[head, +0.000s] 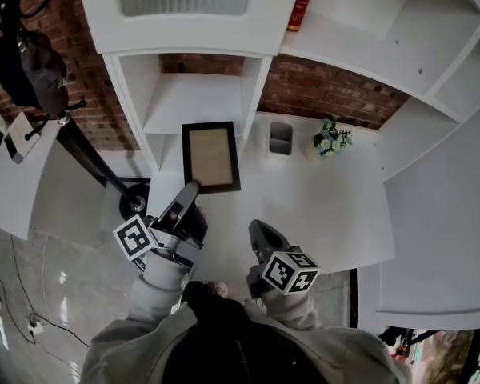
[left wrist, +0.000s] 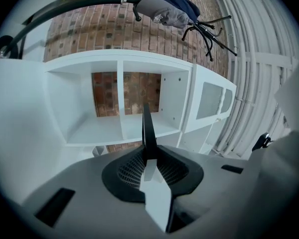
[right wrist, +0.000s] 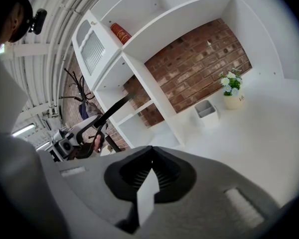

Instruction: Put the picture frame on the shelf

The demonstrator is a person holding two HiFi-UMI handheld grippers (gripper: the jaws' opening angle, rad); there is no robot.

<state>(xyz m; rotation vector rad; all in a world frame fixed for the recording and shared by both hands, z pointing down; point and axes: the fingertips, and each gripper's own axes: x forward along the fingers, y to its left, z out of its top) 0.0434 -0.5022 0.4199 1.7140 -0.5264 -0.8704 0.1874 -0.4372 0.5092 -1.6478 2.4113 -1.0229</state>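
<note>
The black picture frame (head: 211, 157) with a tan inside hangs in front of the low white shelf (head: 194, 96), over the white desk (head: 328, 206). My left gripper (head: 190, 190) is shut on the frame's near edge. In the left gripper view the frame (left wrist: 148, 128) shows edge-on as a thin black blade between the jaws of my left gripper (left wrist: 148, 156), pointing at the shelf's open compartments (left wrist: 139, 126). My right gripper (head: 258, 232) hovers near the desk's front edge, shut with nothing in it (right wrist: 150, 164). From the right gripper view, the held frame (right wrist: 112, 111) shows at the left.
A grey pen holder (head: 281, 138) and a small potted plant (head: 331, 138) stand at the back of the desk by the brick wall. A red item (head: 302, 2) sits on an upper shelf. A coat rack with a dark cap (head: 34, 72) stands left.
</note>
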